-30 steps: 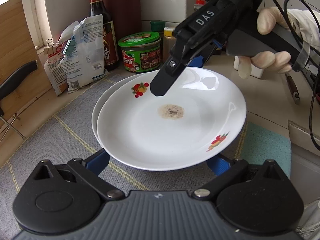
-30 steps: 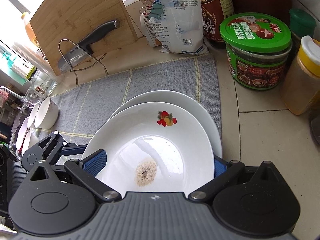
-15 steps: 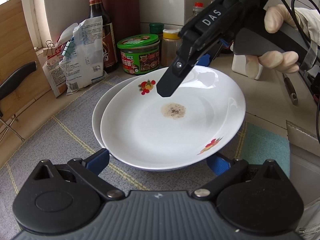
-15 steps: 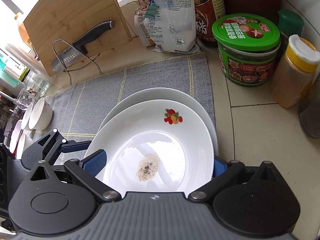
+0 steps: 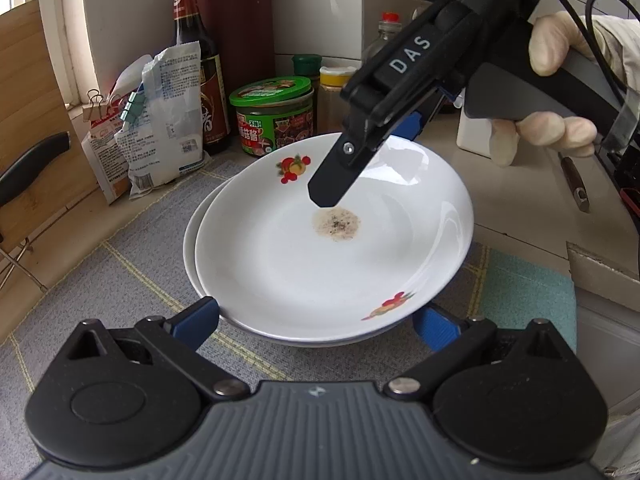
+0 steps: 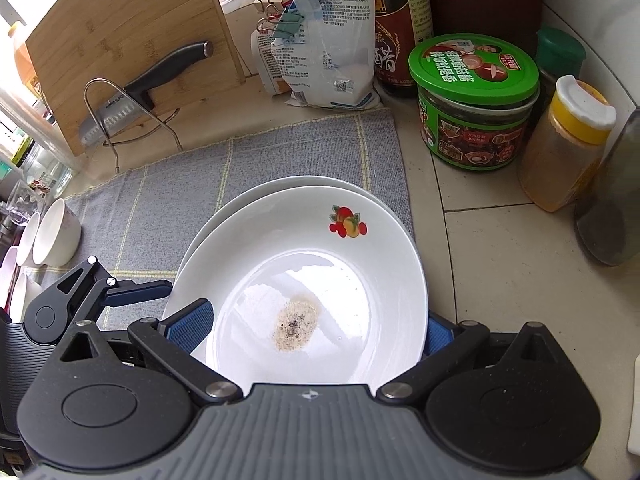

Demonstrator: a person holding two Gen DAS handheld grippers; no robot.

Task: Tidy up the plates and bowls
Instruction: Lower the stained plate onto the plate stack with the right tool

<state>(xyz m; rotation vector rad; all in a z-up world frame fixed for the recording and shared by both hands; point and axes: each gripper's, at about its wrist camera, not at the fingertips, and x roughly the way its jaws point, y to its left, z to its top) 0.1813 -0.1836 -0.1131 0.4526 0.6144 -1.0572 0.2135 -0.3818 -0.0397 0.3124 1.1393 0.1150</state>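
both plates have drifted toward the jars at the far side since a second ago, and the right gripper (image 5: 400,136) has swung more steeply over them. the top plate (image 5: 332,240) sits nested in the lower plate (image 5: 191,236), shifted slightly right so that only a crescent of the lower rim shows on the left; the stack lies over the grey mat (image 6: 224,184) on the worktop (image 6: 500,248). a brownish speckled smear (image 5: 336,224) marks the top plate's centre. the right gripper seems clamped on the far rim, one dark finger above and a blue pad below, probably to steady or carry the stack. the left gripper (image 5: 320,316) has its fingers spread wide on either side of the near rim, not pinching, likely as support. spare white bowls (image 6: 56,236) wait at the left edge, so stacking looks partly done.
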